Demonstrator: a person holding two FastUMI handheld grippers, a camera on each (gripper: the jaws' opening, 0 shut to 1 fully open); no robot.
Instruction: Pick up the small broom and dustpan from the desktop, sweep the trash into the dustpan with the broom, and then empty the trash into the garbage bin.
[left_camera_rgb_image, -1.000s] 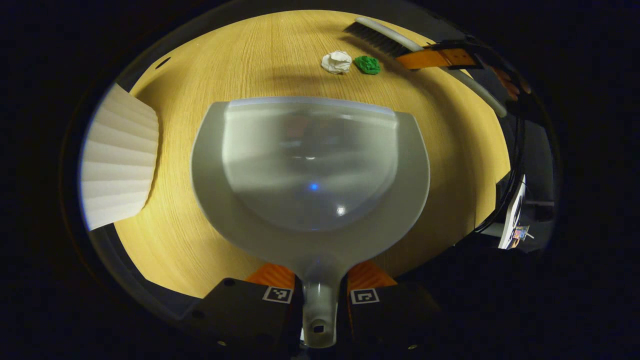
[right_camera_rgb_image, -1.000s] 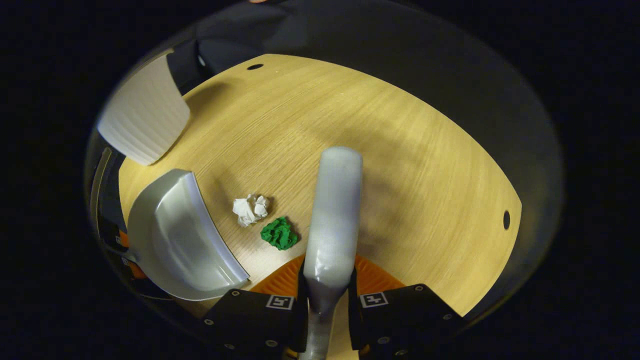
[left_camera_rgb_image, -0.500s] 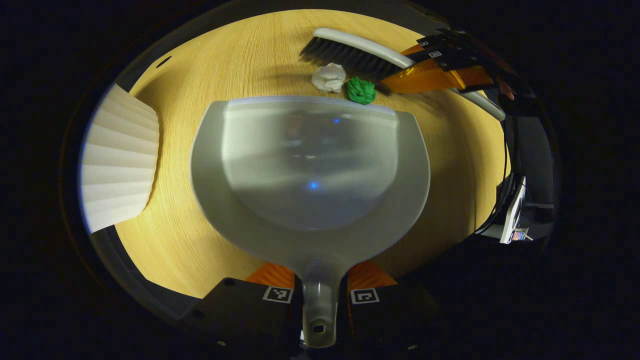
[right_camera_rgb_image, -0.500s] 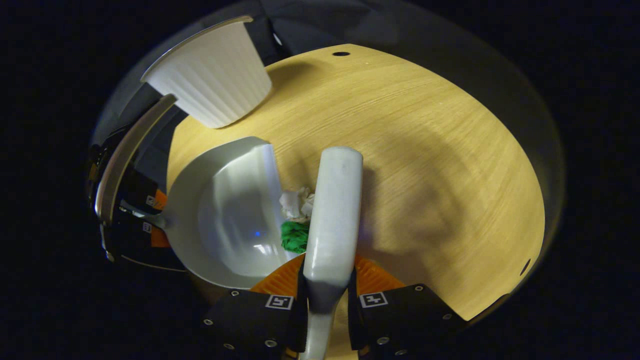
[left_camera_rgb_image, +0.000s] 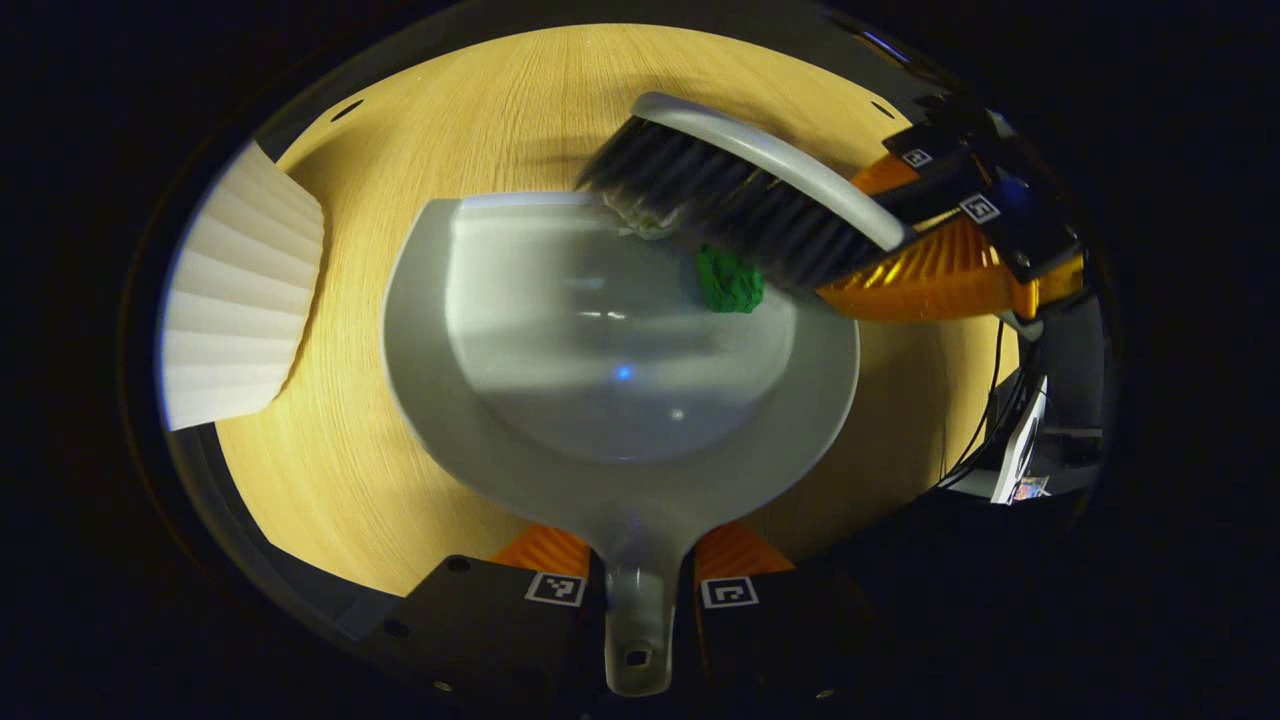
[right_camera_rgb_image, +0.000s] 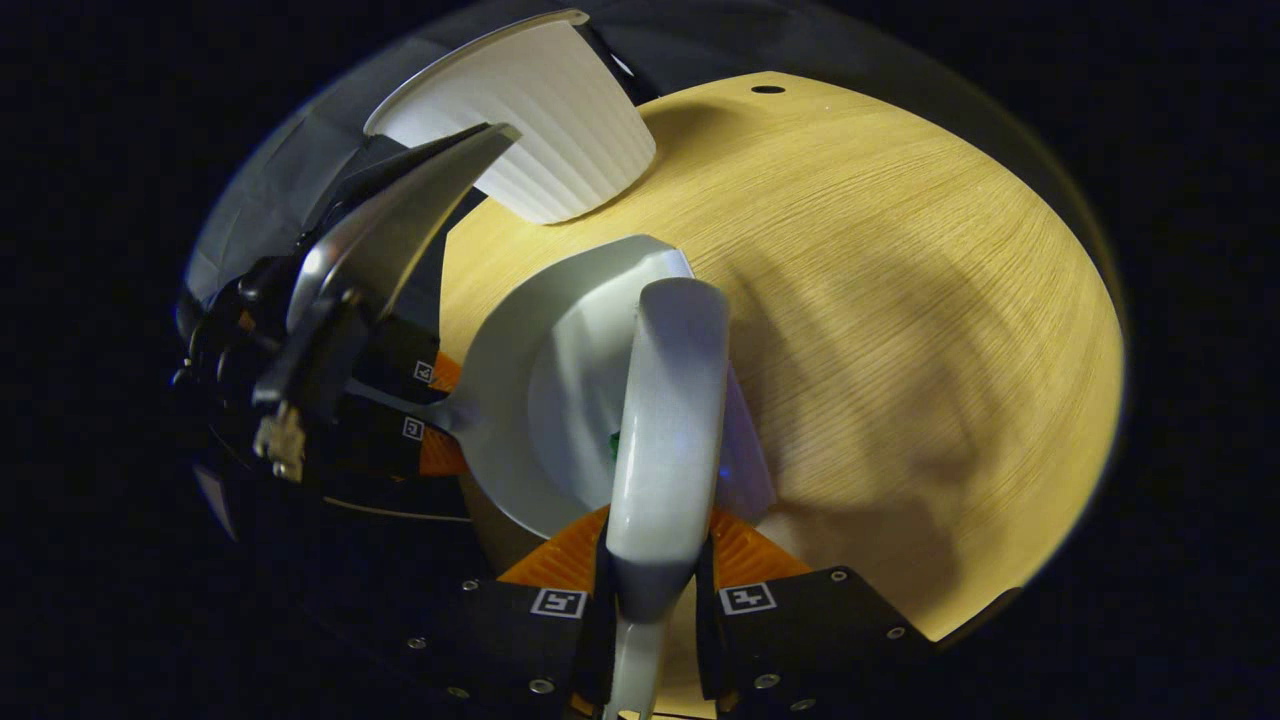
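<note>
We see left gripper (left_camera_rgb_image: 640, 592) clamped on handle of pale grey plastic dustpan (left_camera_rgb_image: 620, 450), pan flat on light wooden desktop (left_camera_rgb_image: 330, 420). Right gripper (right_camera_rgb_image: 655, 600) clamped on pale grey handle of small dark-bristled broom (right_camera_rgb_image: 668, 420); bristles (left_camera_rgb_image: 720, 205) over dustpan's front edge. Green crumpled paper ball (left_camera_rgb_image: 730, 282) inside pan, touching bristles; white crumpled scrap (left_camera_rgb_image: 640, 218) at lip, half hidden under bristles. White ribbed garbage bin (left_camera_rgb_image: 240, 300) just beside pan.

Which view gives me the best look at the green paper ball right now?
The left gripper view: the green paper ball lies in plain sight inside the dustpan, beside the bristles. In the right gripper view the broom hides nearly all of it.
</note>
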